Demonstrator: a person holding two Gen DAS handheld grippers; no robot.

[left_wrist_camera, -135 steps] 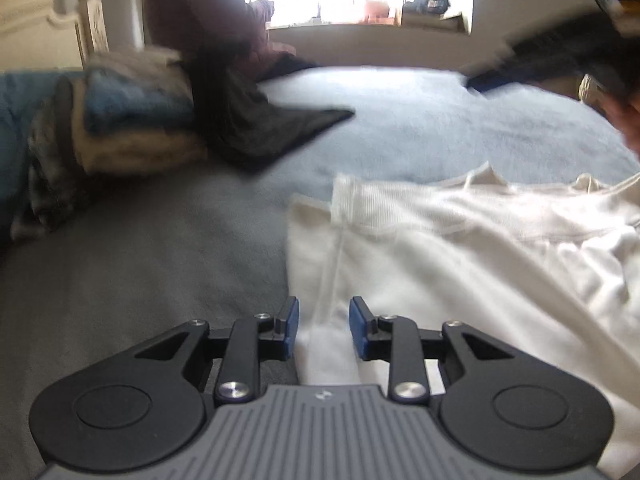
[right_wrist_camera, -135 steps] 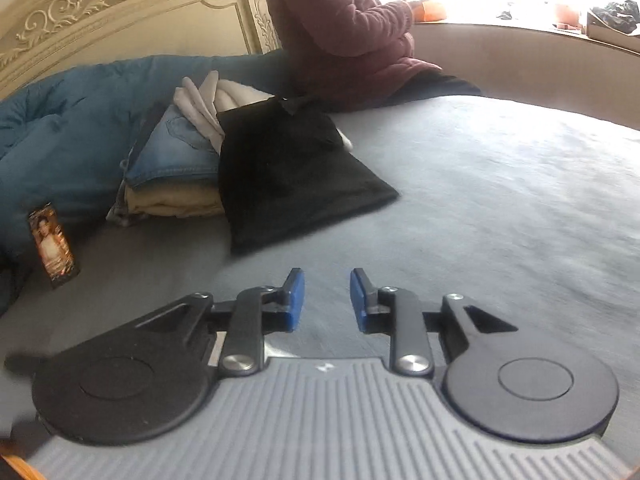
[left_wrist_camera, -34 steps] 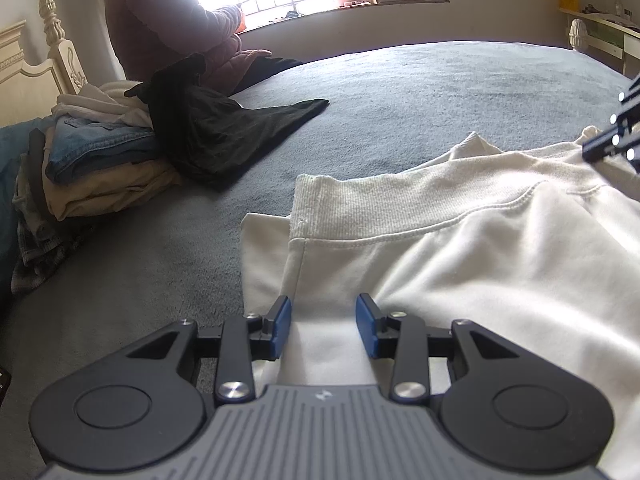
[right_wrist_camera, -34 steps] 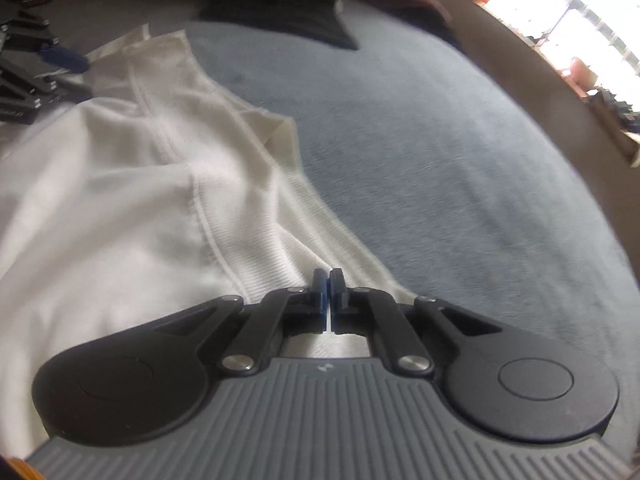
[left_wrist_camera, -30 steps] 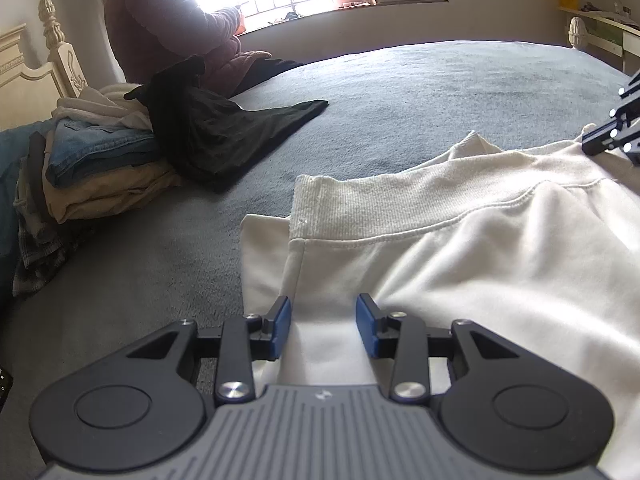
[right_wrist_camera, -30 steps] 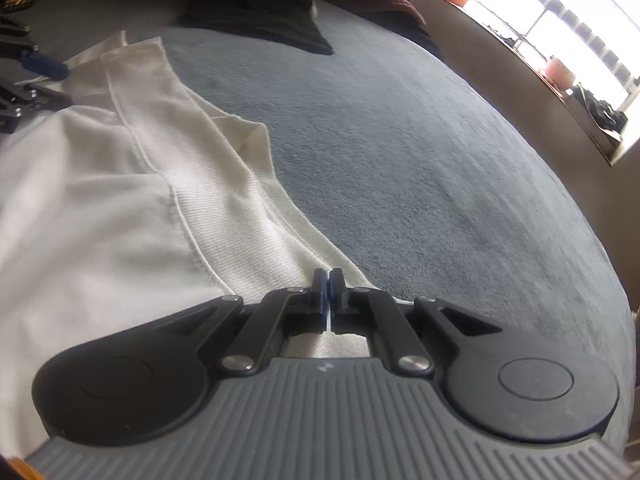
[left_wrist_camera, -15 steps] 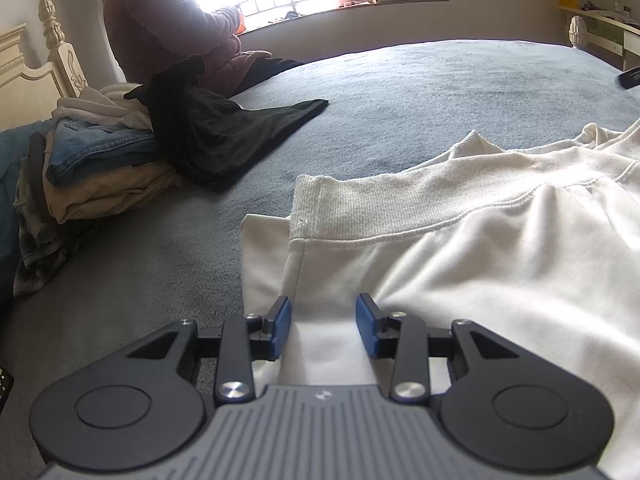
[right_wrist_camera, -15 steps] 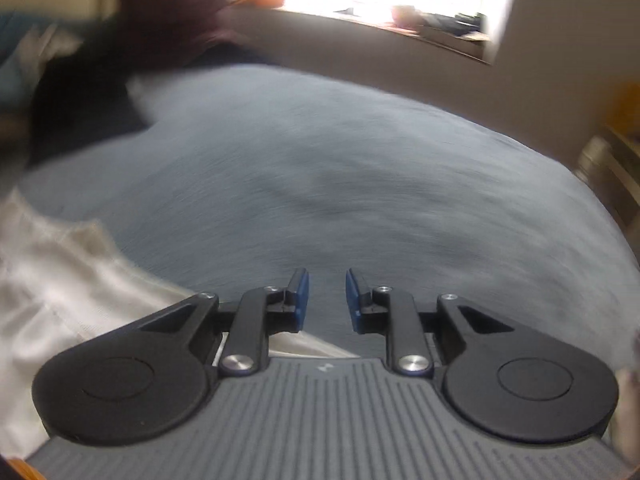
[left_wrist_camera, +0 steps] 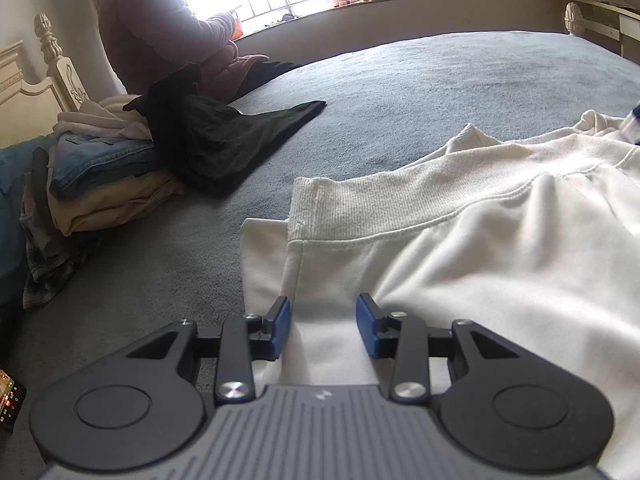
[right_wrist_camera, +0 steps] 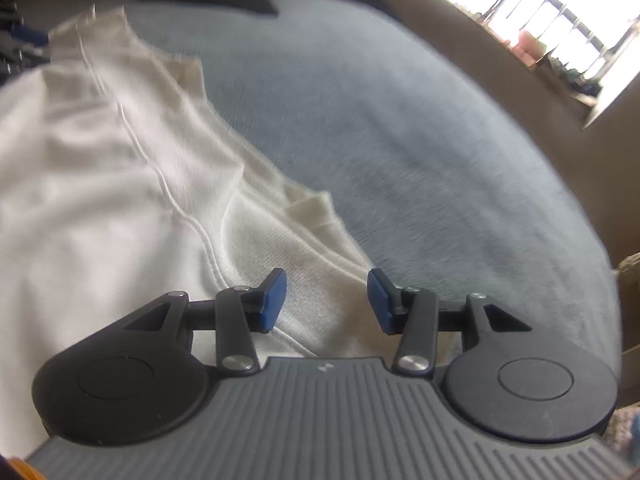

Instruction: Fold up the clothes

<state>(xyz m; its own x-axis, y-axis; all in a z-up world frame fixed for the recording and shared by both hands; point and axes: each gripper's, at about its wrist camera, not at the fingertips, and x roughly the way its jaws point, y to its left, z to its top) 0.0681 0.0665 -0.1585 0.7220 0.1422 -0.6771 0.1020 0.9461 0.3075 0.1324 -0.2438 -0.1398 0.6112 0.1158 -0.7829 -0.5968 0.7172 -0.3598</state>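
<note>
item: white sweatshirt point(left_wrist_camera: 500, 264), flat on the grey bed point(left_wrist_camera: 440, 92), ribbed hem running side to side ahead of us. left gripper point(left_wrist_camera: 322, 330): fingers part-open over its near-left corner, empty. right gripper point(right_wrist_camera: 326, 300): fingers just been opening, straddling the hem's right end, unpressed.

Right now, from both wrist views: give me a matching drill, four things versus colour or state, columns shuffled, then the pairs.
Things:
1. cream ribbed-hem sweatshirt
2. folded blue denim jeans
3. crumpled black garment
4. right gripper

Descriptions:
A. draped over the side of the clothes stack
B. jaws open over the ribbed hem, just been opening
C. spread flat on the grey bed cover
D. sandwiched in the clothes stack

Pairs: 1-C, 2-D, 3-A, 4-B
</note>
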